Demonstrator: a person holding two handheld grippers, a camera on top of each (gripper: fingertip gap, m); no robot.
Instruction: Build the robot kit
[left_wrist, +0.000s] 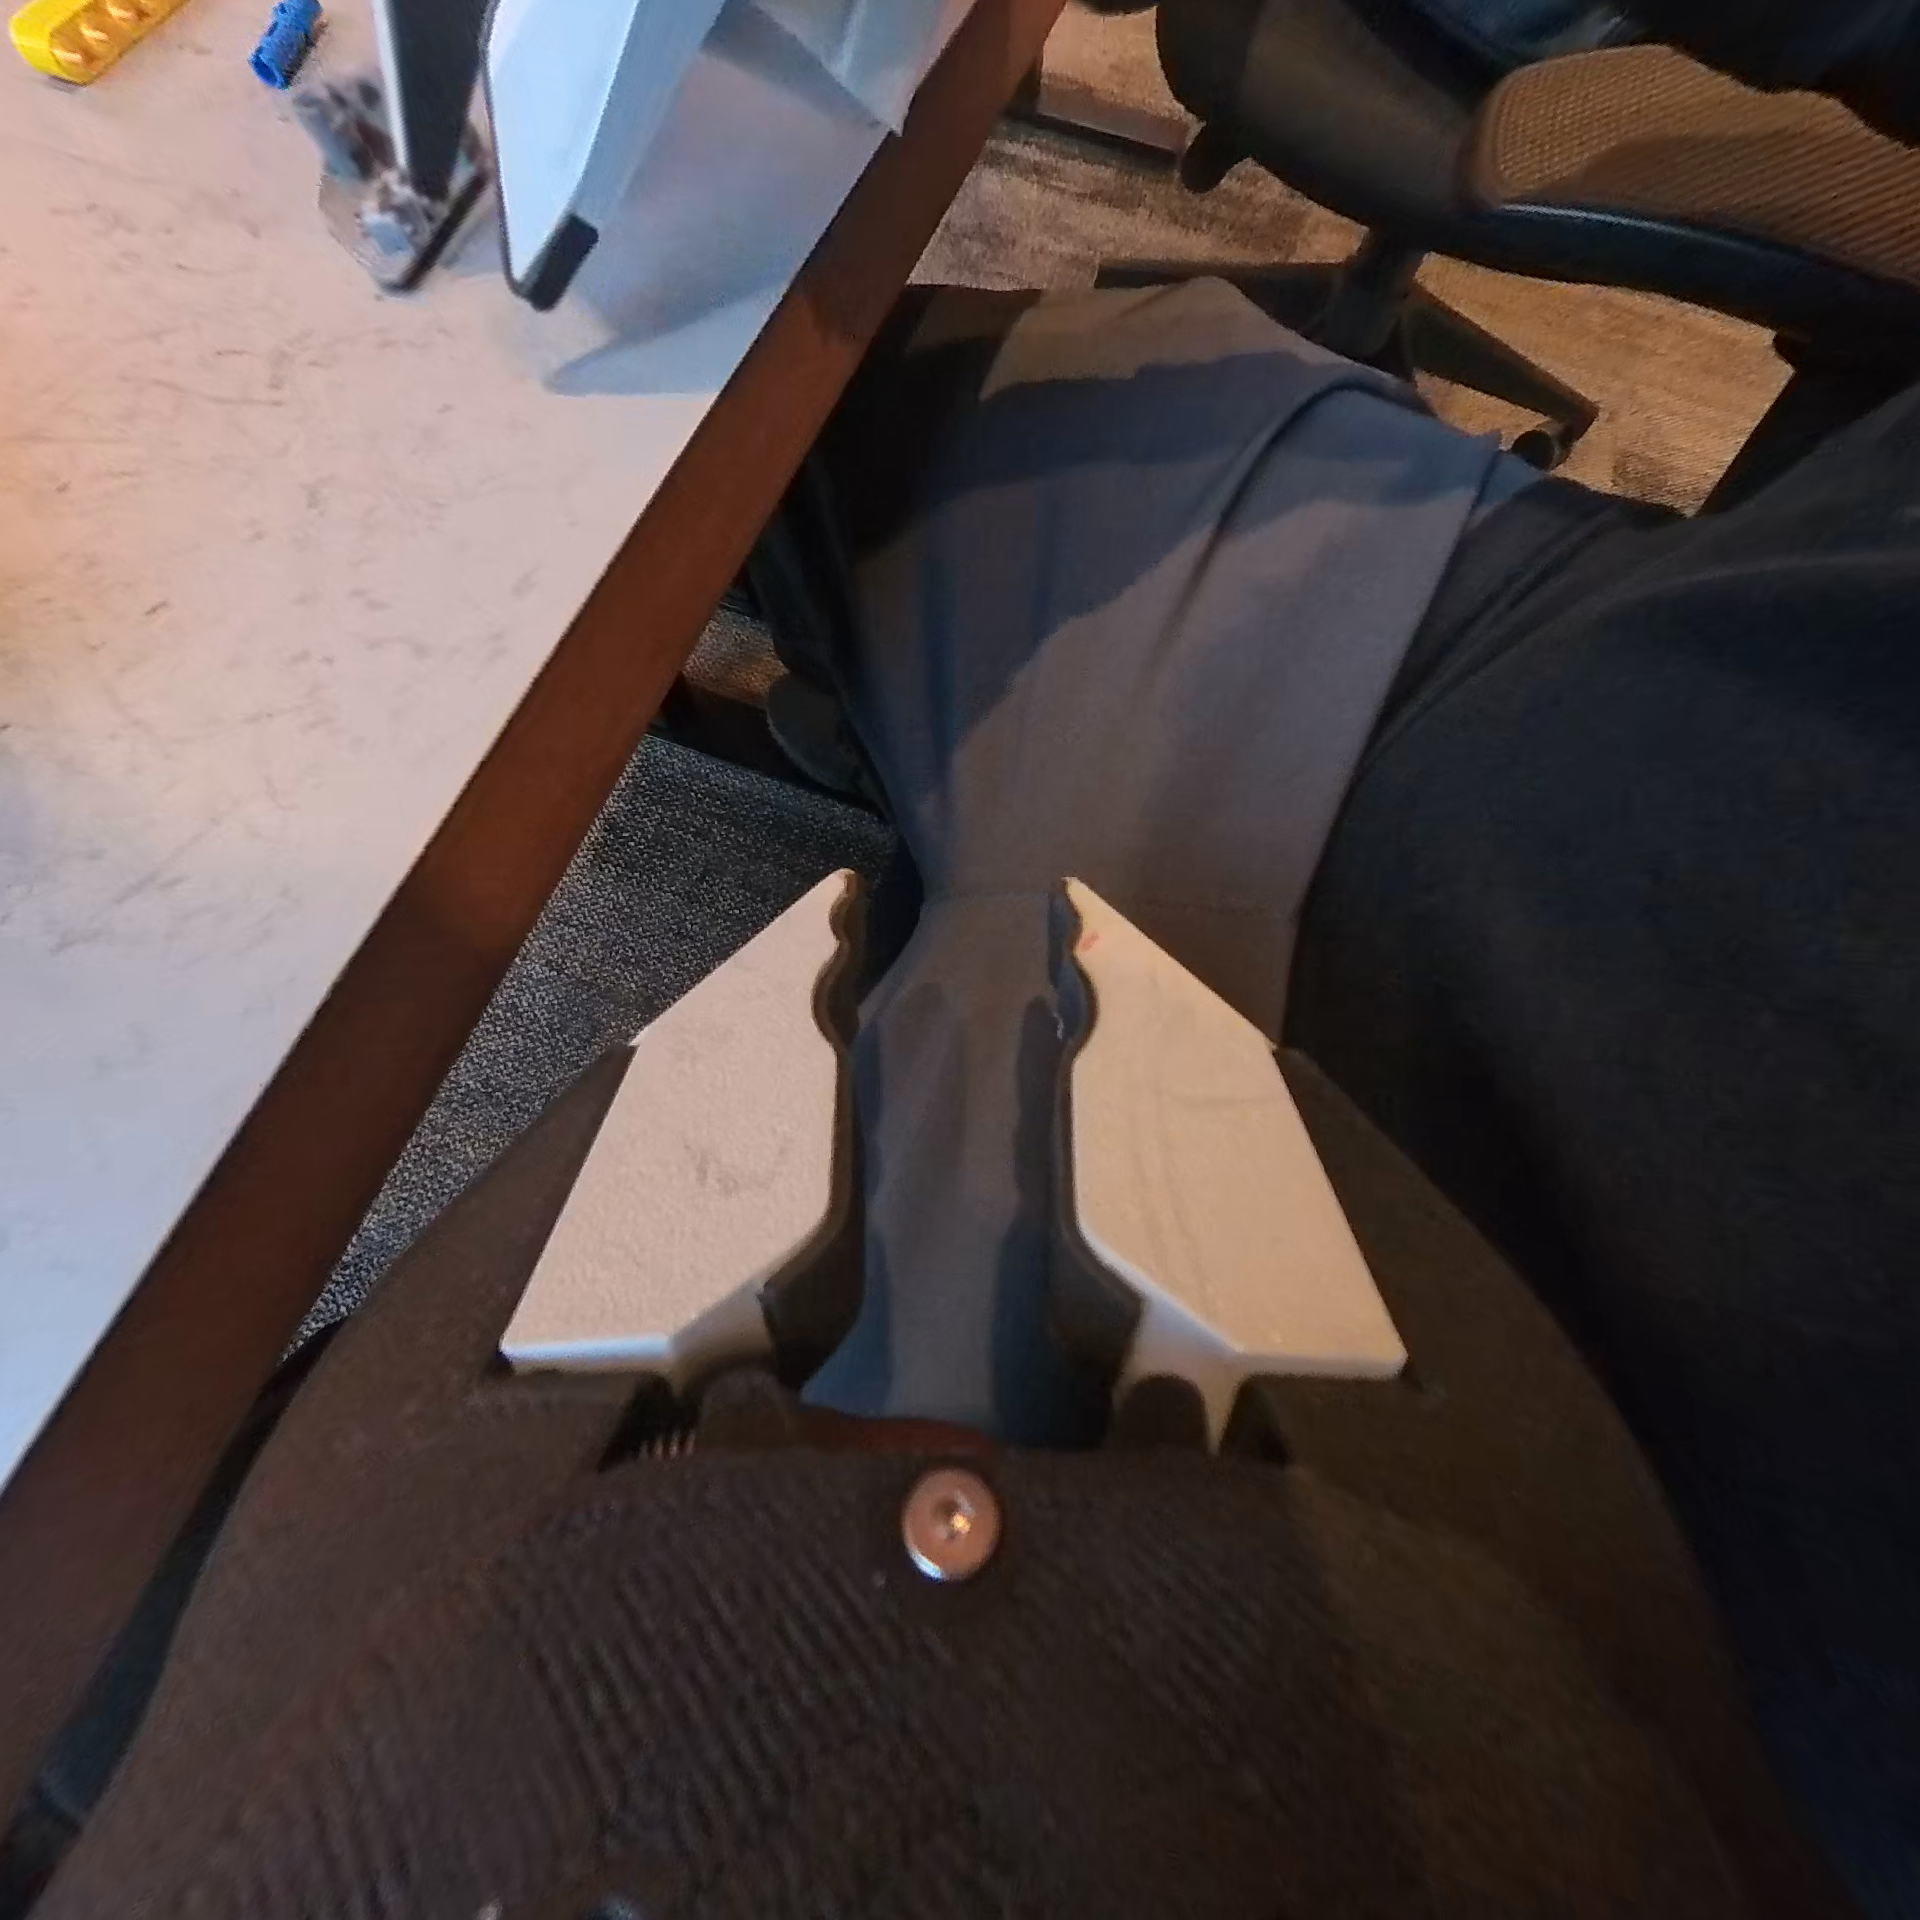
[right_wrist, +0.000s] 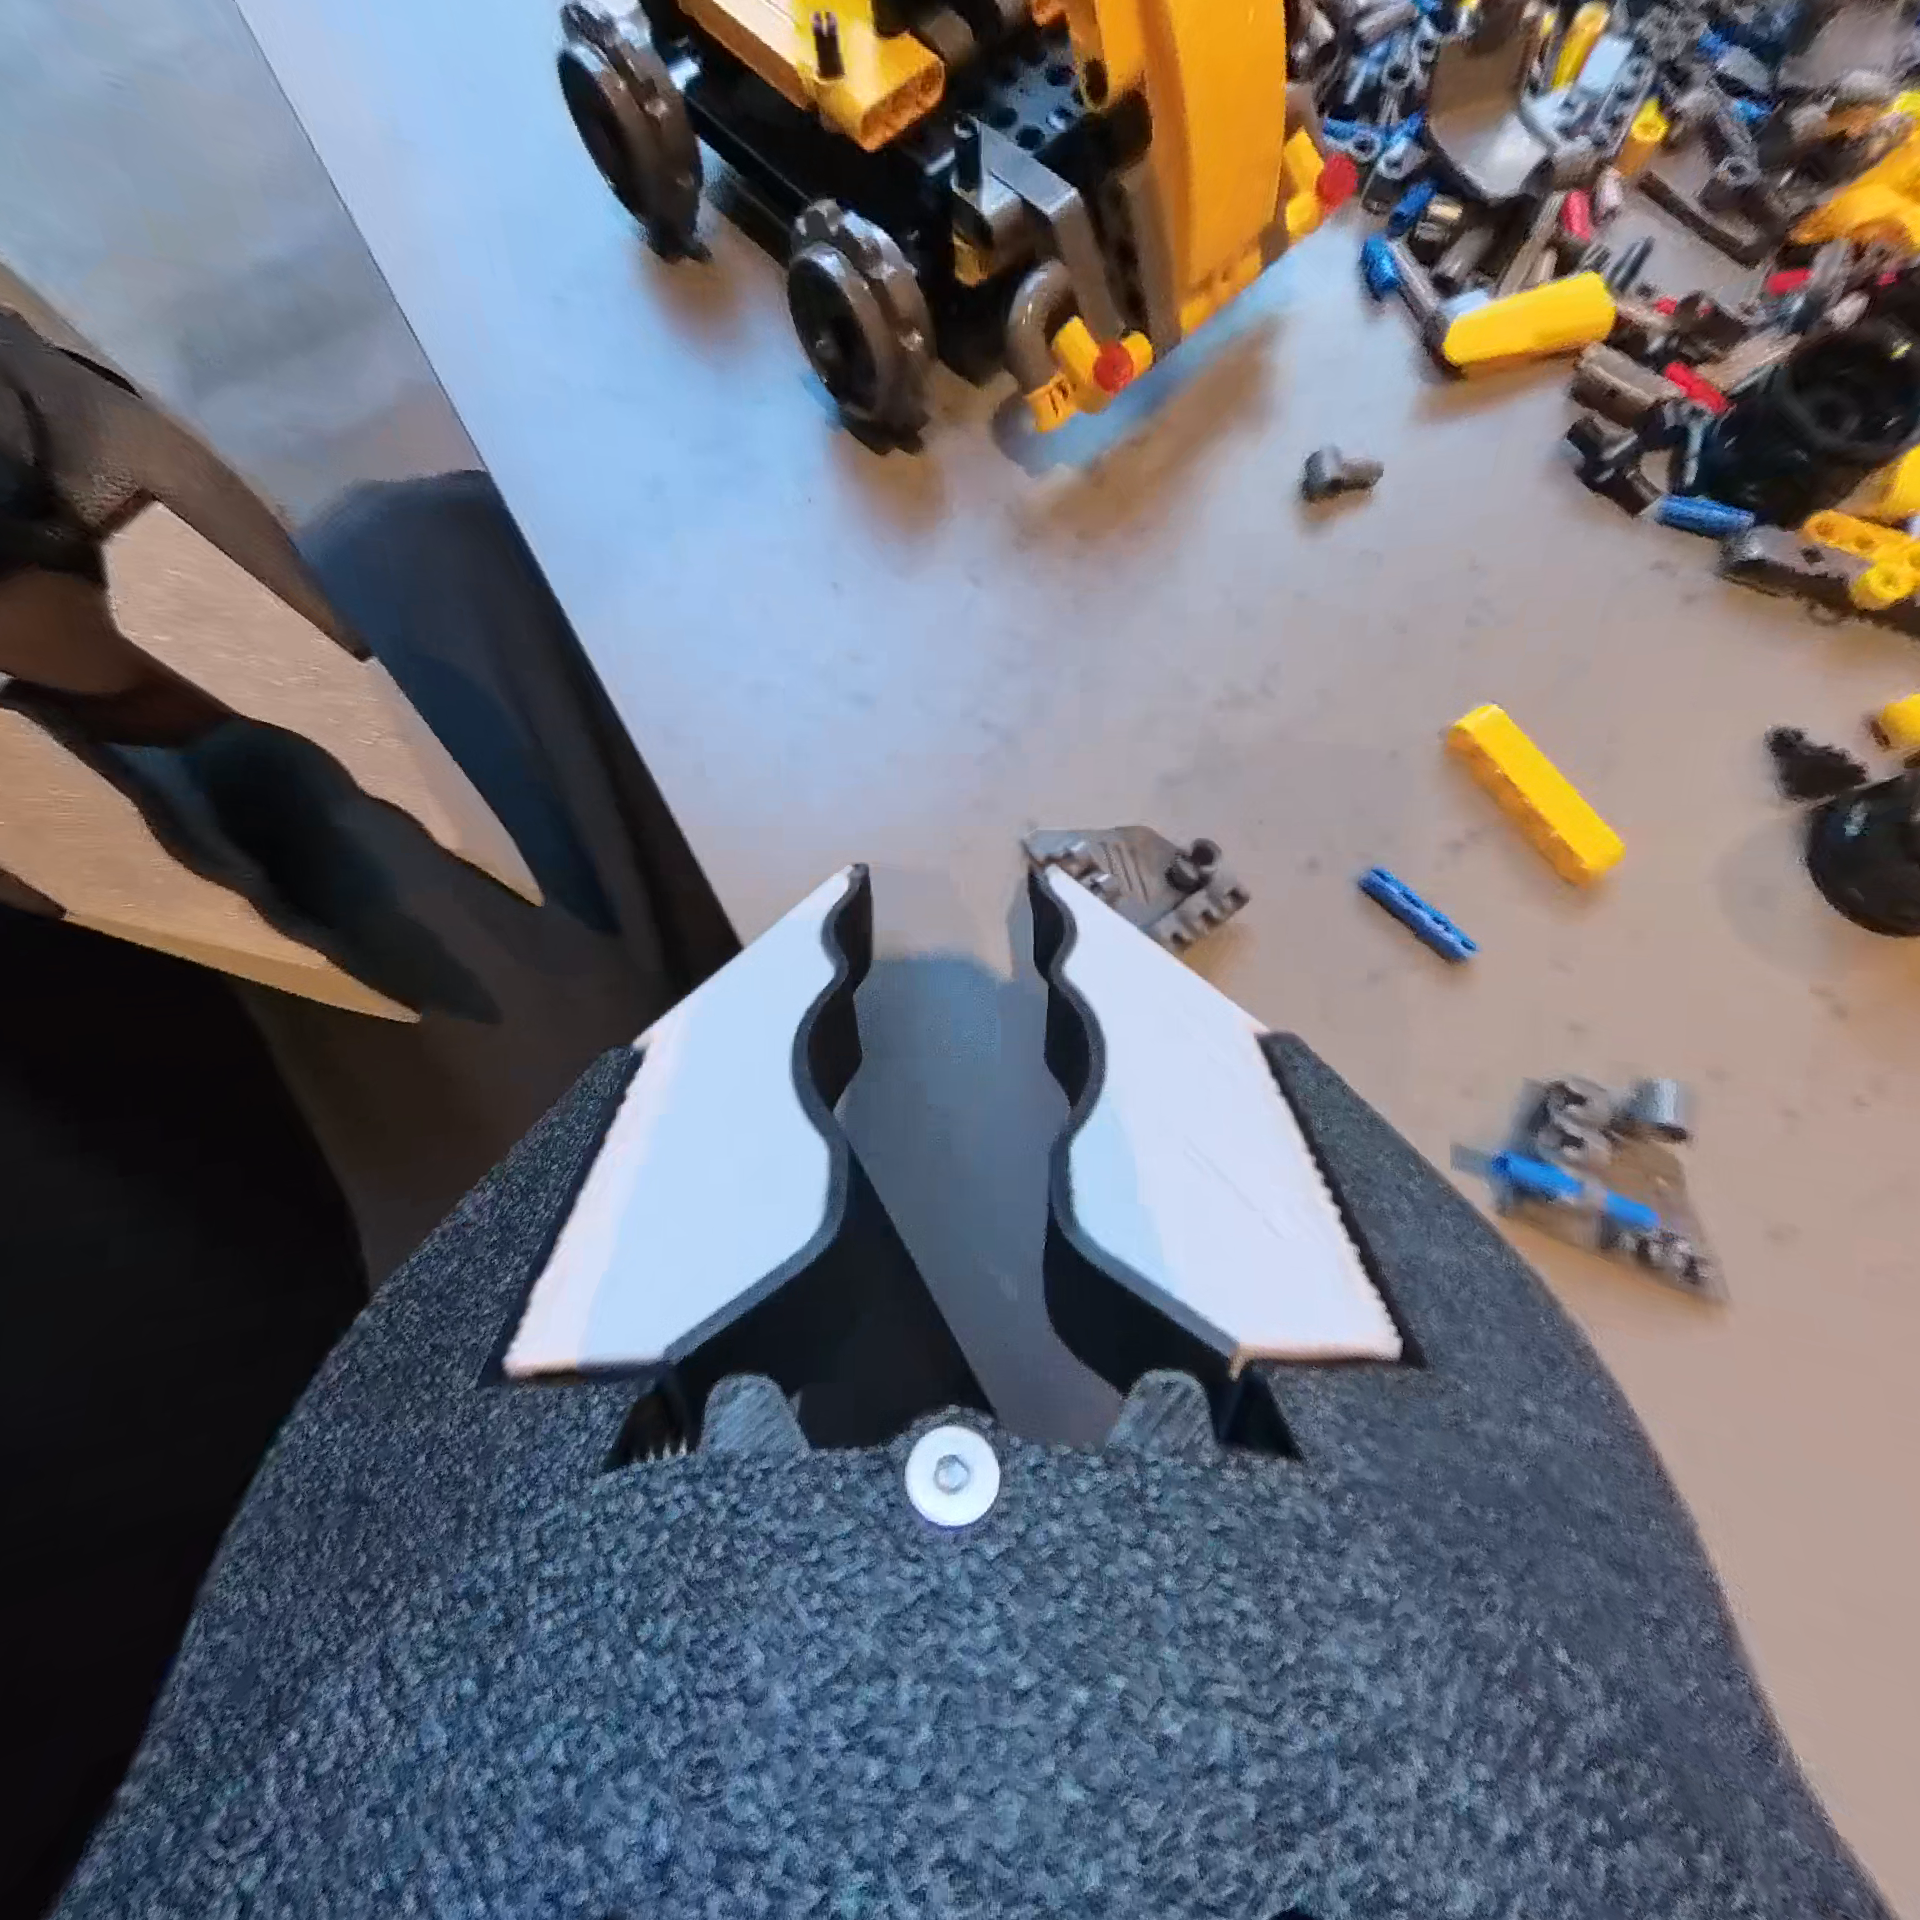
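Grey bracket piece (right_wrist: 1138, 883) at 12 o'clock off right gripper (right_wrist: 948, 883), fingers parted, empty; left gripper (left_wrist: 956, 894) likewise, off table (left_wrist: 260, 623).

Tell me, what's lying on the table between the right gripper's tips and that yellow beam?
In the right wrist view, a small grey bracket piece and a blue pin lie between the right gripper and the yellow beam.

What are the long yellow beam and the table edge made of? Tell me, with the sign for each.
Long yellow beam: apparently moulded plastic, glossy, judging by its even colour and the shine along its rounded edges.
Table edge: seemingly dark brown wood or veneer banding; smooth, matte, no grain visible, so uncertain.
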